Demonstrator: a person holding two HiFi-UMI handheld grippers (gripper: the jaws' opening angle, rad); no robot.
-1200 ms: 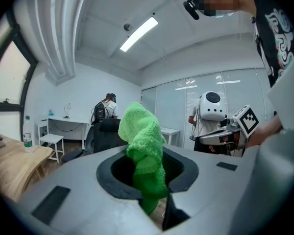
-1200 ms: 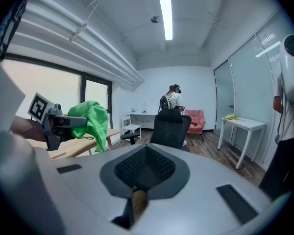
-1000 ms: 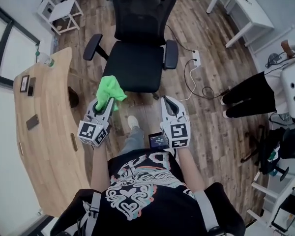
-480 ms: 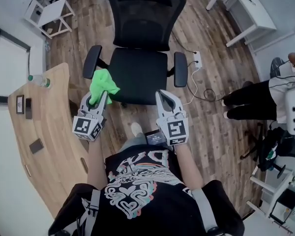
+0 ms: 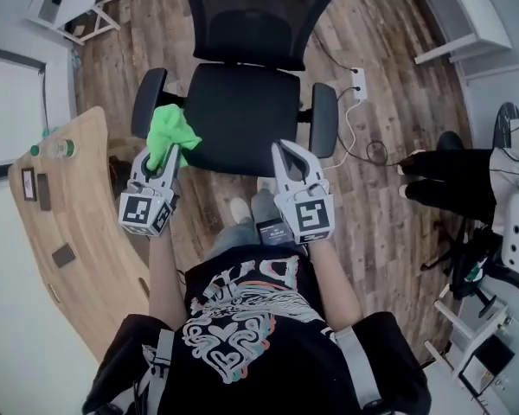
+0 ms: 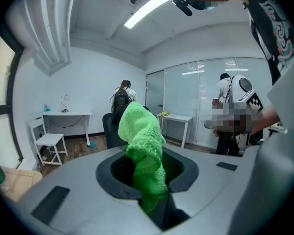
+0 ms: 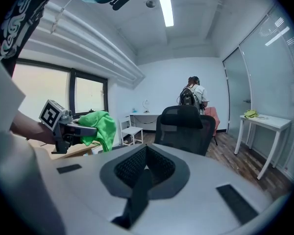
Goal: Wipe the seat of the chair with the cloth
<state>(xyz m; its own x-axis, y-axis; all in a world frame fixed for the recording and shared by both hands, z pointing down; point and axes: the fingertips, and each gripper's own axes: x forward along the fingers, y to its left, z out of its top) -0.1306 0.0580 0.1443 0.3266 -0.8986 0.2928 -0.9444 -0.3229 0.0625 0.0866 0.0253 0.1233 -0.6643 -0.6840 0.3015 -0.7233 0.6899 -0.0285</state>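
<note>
A black office chair stands in front of me, its seat [image 5: 240, 117] bare and its mesh back [image 5: 258, 11] beyond. My left gripper [image 5: 166, 156] is shut on a bright green cloth [image 5: 172, 135] that bunches up above the jaws, over the seat's front left corner beside the left armrest [image 5: 147, 102]. In the left gripper view the cloth [image 6: 143, 148] rises from between the closed jaws. My right gripper [image 5: 292, 156] is shut with nothing in it, held just short of the seat's front right corner. The right gripper view shows the chair back [image 7: 184, 126] ahead and the cloth [image 7: 100, 126] at left.
A wooden desk [image 5: 65, 232] with a bottle [image 5: 56, 149] and small dark items curves along my left. White tables [image 5: 467, 11] stand at the far right. A power strip [image 5: 357, 80] and cables lie on the floor right of the chair. A seated person's legs [image 5: 450, 180] reach in from the right.
I have stepped closer to the chair. Both grippers have moved forward, so the cloth is now over the seat's front left corner. Jaw states are unchanged.
</note>
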